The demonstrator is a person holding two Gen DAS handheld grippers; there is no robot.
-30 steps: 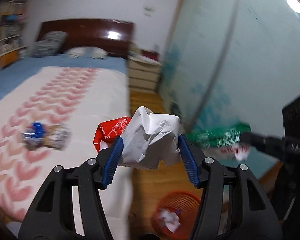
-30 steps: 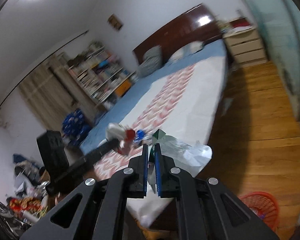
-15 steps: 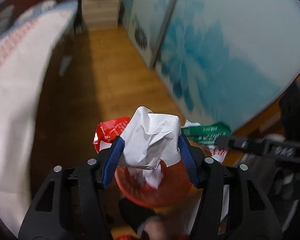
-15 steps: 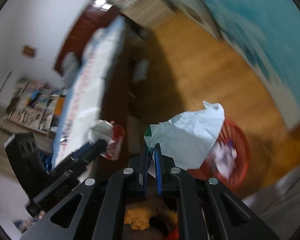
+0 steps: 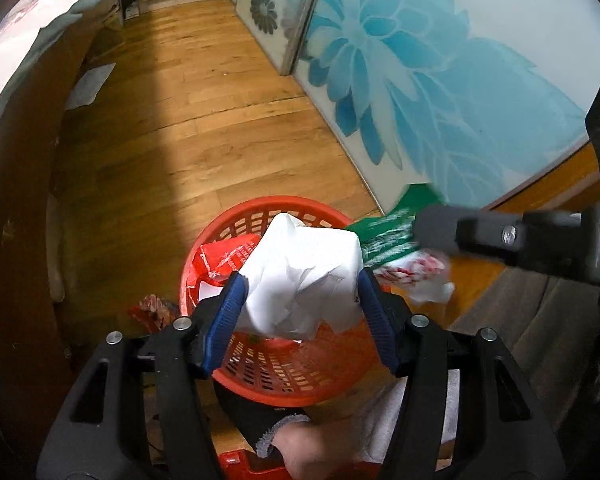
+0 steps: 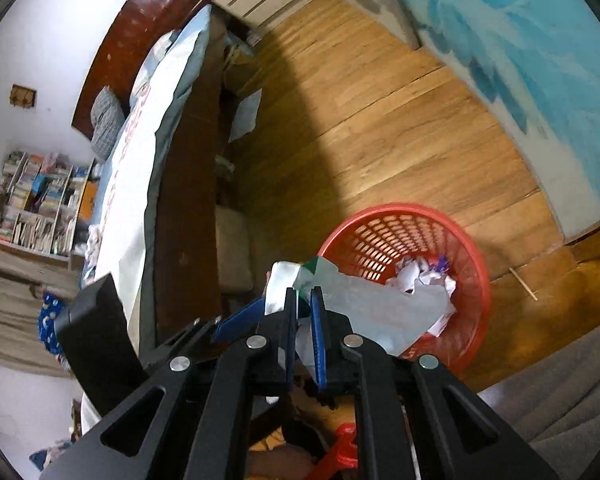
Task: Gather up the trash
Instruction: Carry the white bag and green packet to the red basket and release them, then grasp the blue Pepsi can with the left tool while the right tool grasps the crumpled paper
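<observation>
1. Left claw (image 5: 300,300) clamped on crumpled white paper (image 5: 304,280), red wrapper (image 5: 220,256) caught alongside; load hangs over the red basket (image 5: 284,376).
2. Right claw (image 6: 305,328) pinched nearly shut on a pale plastic wrapper (image 6: 380,308) with a green edge, draping over the near rim of the basket (image 6: 472,280).
3. Step in hand: drop. Part each claw only while the load is centred over the mouth (the thin wrapper may cling or drift, so go low).
4. Basket already holds crumpled scraps (image 6: 420,276).
5. Small red scrap (image 5: 152,308) lies on the floor just left of the basket.
6. Room: bed frame (image 5: 20,184) close on the left, glass door (image 5: 420,80) on the right, open wood floor (image 5: 204,120) beyond.
</observation>
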